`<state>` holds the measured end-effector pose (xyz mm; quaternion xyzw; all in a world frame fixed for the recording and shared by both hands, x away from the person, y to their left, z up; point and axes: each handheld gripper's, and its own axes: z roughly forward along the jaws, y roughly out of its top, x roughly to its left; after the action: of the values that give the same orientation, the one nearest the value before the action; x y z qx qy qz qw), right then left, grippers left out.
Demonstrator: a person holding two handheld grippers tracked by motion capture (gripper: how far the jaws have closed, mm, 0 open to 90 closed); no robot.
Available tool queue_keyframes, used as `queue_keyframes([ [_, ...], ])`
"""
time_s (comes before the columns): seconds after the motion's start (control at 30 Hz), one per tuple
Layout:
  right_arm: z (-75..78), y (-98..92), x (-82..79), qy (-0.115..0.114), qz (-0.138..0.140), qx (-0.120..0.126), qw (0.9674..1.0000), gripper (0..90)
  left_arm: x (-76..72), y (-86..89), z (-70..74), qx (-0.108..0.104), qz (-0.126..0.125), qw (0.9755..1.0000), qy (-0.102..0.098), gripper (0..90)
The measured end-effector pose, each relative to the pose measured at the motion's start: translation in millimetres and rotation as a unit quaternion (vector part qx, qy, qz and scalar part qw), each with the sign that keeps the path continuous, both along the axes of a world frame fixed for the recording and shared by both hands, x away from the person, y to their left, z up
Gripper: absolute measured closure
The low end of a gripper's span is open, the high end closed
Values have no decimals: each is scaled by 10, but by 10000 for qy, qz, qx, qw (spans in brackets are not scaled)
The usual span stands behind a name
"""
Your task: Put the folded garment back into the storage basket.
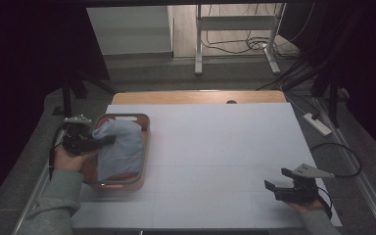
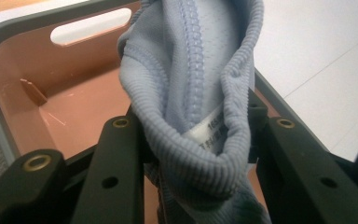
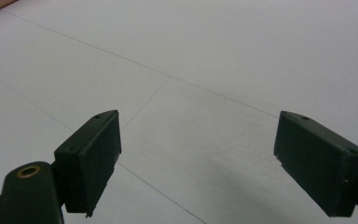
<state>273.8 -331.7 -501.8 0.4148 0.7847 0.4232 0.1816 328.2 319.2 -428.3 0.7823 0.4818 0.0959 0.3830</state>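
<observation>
Left tongs (image 1: 108, 140) pinching the light-blue garment (image 1: 121, 149) over the basket (image 1: 146, 128); right tongs (image 1: 278, 178) sitting spread and empty.

Garment is hanging bunched in the terracotta basket at the worktop's (image 1: 215, 147) left edge, its ribbed hem (image 2: 193, 158) and a white label (image 2: 209, 132) clamped between the left jaws; basket rim and handle slot (image 2: 91, 25) are crowding just behind the grip. Right tongs are hovering well apart near the right front, over bare white sheet. A power strip (image 1: 317, 124) is lying on the floor past the right edge.
</observation>
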Motion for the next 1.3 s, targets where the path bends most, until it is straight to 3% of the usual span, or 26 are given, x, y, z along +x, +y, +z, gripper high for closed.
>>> queue_keyframes([
  [0.07, 0, 1, 0, 1, 6, -3, 10000, 153, 2, -1, 2, 90, 209, 9997, -79, 526],
  [0.13, -1, 2, 0, 6, 6, -4, 10000, 153, -1, 18, 29, -90, 422, 9989, -165, 293],
  [0.2, -1, 2, 0, 6, 3, -5, 10000, 153, -45, 35, 85, -186, 629, 9973, -342, 201],
  [0.3, 1, 2, -2, -3, 4, -9, 10000, 153, -142, 21, 135, -255, 716, 9954, -585, 193],
  [0.5, 1, -5, -7, 1, -10, -9, 10000, 153, -230, -67, 90, -496, 438, 9961, -576, 192],
  [0.67, 1, -5, -4, 0, -8, -6, 10000, 153, -302, -161, 59, -523, 267, 9961, -659, 209],
  [0.93, 9, -9, -13, -15, -24, -2, 10000, 153, -523, -347, 48, -682, 11, 9938, -877, 218],
  [1.3, 22, -16, -17, -56, -42, 20, 10000, 153, -811, -670, -146, -733, -298, 9932, -853, 207],
])
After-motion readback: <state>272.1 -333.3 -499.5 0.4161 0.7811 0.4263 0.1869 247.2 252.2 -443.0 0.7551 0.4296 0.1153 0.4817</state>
